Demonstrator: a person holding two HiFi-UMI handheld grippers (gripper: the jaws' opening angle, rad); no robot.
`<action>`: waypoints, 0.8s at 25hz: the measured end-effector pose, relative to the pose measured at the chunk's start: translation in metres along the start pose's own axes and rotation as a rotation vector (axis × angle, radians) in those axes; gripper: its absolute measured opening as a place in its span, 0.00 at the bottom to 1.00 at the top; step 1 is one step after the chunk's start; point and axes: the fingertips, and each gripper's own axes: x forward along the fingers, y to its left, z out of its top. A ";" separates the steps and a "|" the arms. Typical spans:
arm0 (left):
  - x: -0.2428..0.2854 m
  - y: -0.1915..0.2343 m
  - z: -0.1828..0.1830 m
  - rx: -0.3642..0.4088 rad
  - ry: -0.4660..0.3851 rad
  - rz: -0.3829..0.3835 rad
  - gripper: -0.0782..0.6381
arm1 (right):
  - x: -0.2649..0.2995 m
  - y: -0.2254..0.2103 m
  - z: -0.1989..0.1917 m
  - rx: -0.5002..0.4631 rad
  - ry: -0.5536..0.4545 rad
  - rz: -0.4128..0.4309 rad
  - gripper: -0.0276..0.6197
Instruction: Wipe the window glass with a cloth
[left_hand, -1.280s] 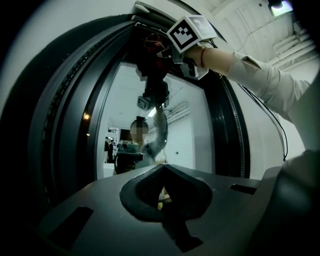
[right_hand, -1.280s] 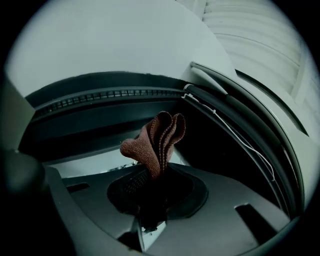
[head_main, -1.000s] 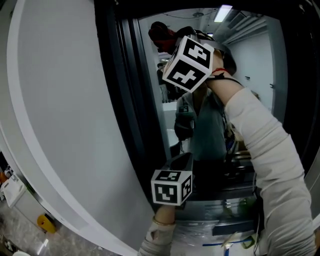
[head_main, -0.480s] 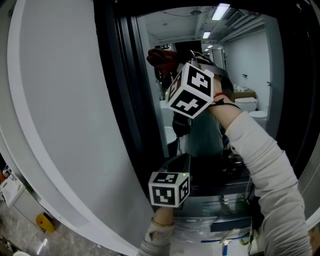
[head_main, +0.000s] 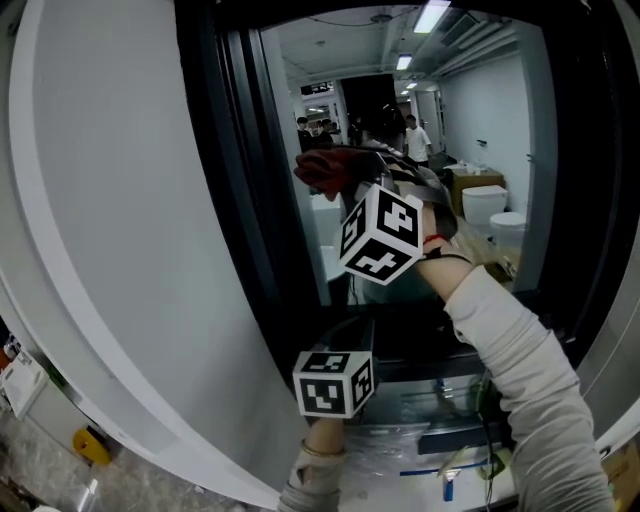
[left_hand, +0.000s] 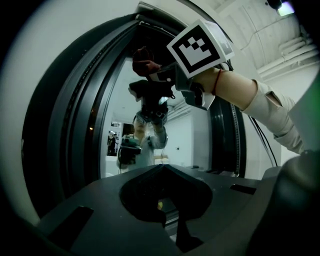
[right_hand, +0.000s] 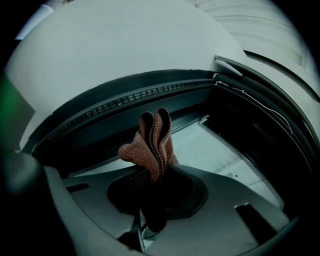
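At the upper window glass (head_main: 490, 110) | right gripper (right_hand: 152, 186) clamped on the reddish-brown cloth (right_hand: 150, 142), its folds bunched forward to press the pane | left gripper (left_hand: 162, 202) jaws together, empty, held low (likely to stay clear of the stroke)

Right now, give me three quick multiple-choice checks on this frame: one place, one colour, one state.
1. Where is the cloth?
A. on the floor
B. between the fingers of the right gripper
C. in a bucket

2. What colour is the cloth?
A. blue
B. white
C. reddish brown

3. How does the cloth sit?
A. bunched in upright folds
B. spread flat
C. rolled into a ball

1 B: the right gripper view shows it pinched there.
2 C: it reads reddish brown in that view and the head view.
3 A: its folded edges stand side by side above the fingers.
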 end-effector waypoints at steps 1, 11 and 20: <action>0.000 0.000 -0.003 -0.003 0.002 0.004 0.12 | -0.002 0.006 -0.003 0.008 0.003 0.009 0.13; -0.005 -0.005 -0.035 -0.025 0.044 0.021 0.12 | -0.020 0.072 -0.041 0.064 0.047 0.122 0.13; -0.006 -0.012 -0.053 -0.039 0.061 0.024 0.12 | -0.036 0.127 -0.074 0.115 0.095 0.218 0.13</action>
